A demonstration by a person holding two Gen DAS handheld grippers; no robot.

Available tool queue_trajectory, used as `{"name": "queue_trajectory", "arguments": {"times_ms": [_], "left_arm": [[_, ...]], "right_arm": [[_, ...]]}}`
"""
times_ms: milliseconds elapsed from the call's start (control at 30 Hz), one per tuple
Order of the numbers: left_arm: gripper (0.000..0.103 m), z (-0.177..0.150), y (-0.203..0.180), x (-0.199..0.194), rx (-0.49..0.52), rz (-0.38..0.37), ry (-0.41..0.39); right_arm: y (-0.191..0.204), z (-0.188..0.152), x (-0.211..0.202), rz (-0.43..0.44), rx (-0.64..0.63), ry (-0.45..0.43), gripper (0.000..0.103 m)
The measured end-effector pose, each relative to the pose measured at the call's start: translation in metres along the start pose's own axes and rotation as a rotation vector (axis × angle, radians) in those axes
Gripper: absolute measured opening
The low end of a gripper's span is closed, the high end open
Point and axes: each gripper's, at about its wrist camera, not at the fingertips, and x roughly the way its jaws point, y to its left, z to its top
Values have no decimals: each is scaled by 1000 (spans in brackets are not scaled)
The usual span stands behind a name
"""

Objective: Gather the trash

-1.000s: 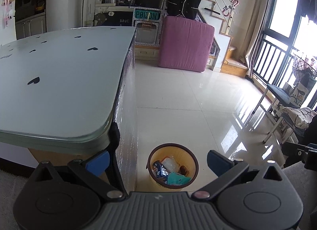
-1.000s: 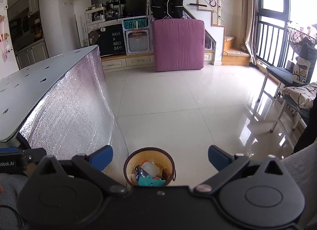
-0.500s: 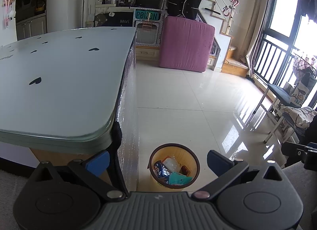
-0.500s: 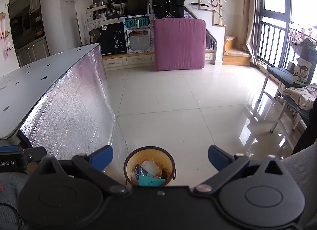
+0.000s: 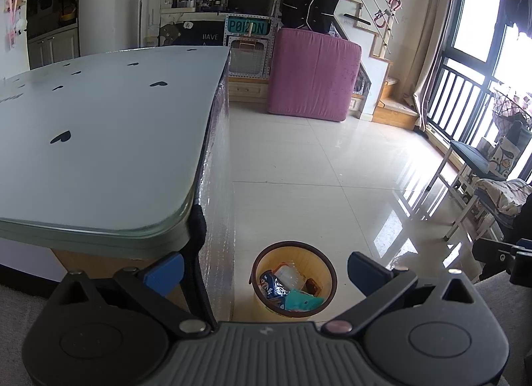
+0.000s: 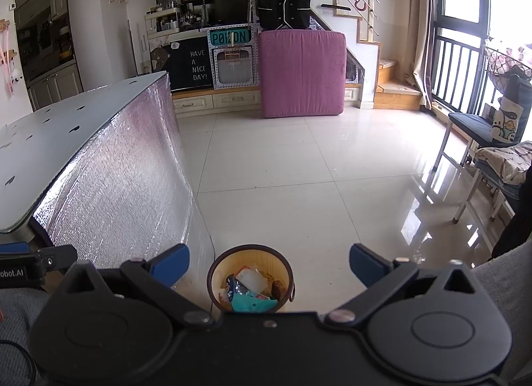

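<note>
Both tongs are spread wide and hold nothing. In the left wrist view the left tongs (image 5: 266,269) have their blue pads far apart, one pad (image 5: 164,268) in front of the tabletop's (image 5: 99,139) near corner, the other (image 5: 364,269) over bare floor (image 5: 332,179). Neither pad touches anything.

The bin (image 5: 294,281), a small round yellow pail with a dark rim, stands on the floor between the two pads as seen by the camera, just beside the foil-covered side (image 5: 217,219) of the tabletop. Inside it lies trash (image 5: 286,289): a blue printed wrapper, a clear plastic piece, a teal packet and something brown.

The right tongs (image 6: 269,259) are just as wide, with the blue pads (image 6: 171,259) apart at either side of the same bin (image 6: 250,278). They grip nothing and touch nothing. The trash (image 6: 251,288) shows here too, the teal packet nearest the camera. The foil side (image 6: 126,193) curves down to the floor (image 6: 299,186) just left of the bin.

The tabletop (image 6: 50,139) bears only small dark heart-shaped marks. A pink cushion (image 6: 301,73) leans upright well beyond, against the far cabinets, and a chair (image 6: 482,139) stands at the right by the window.
</note>
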Motion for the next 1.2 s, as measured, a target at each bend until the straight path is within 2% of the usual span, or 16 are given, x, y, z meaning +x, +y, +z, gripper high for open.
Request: {"name": "queue_trajectory", "arguments": {"times_ms": [1200], "left_arm": [[103, 3, 2, -1, 3, 9, -6]], "right_arm": [[0, 0, 0, 1, -1, -2, 103]]}}
